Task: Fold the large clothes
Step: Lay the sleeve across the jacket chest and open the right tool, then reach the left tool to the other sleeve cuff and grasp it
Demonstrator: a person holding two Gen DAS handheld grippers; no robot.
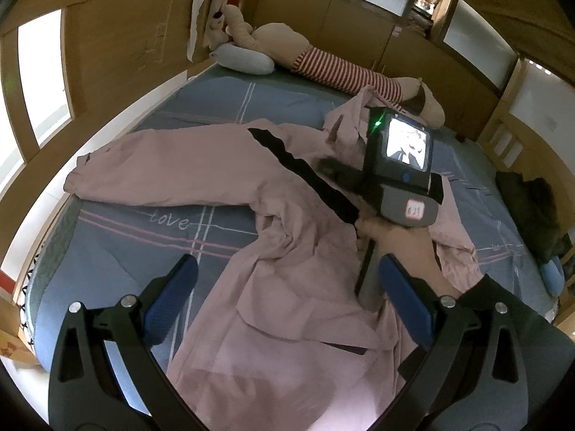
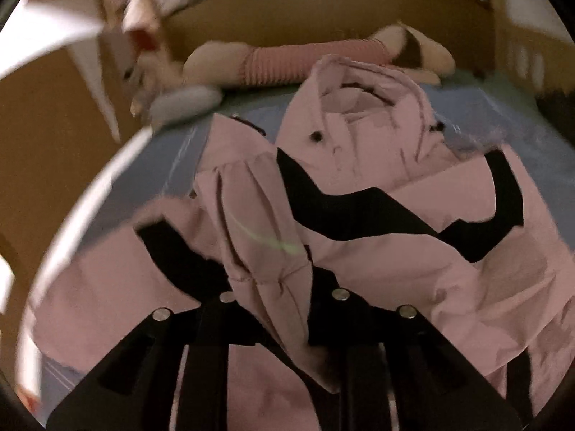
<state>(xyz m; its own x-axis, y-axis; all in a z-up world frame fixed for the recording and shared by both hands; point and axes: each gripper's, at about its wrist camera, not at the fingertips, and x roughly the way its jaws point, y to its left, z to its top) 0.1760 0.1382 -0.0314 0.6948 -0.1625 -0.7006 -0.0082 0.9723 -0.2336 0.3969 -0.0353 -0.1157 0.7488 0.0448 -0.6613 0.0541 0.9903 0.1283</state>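
Observation:
A large pink jacket (image 1: 201, 165) with black stripes lies crumpled on the blue bed (image 1: 118, 248). One sleeve stretches out to the left. My left gripper (image 1: 287, 283) is open and empty, just above the jacket's lower part. In the left wrist view my right gripper (image 1: 345, 172) reaches over the jacket's middle, its fingers hidden in cloth. In the right wrist view the right gripper (image 2: 273, 287) is shut on a fold of the pink jacket (image 2: 359, 258) and lifts it; the fingertips are buried in fabric. The hood lies beyond.
A long plush toy with a red-striped body (image 1: 341, 72) and a pale blue pillow (image 1: 244, 59) lie along the far wooden wall. A wooden headboard (image 1: 107, 36) stands at the left. Dark clothing (image 1: 532, 208) sits at the bed's right edge.

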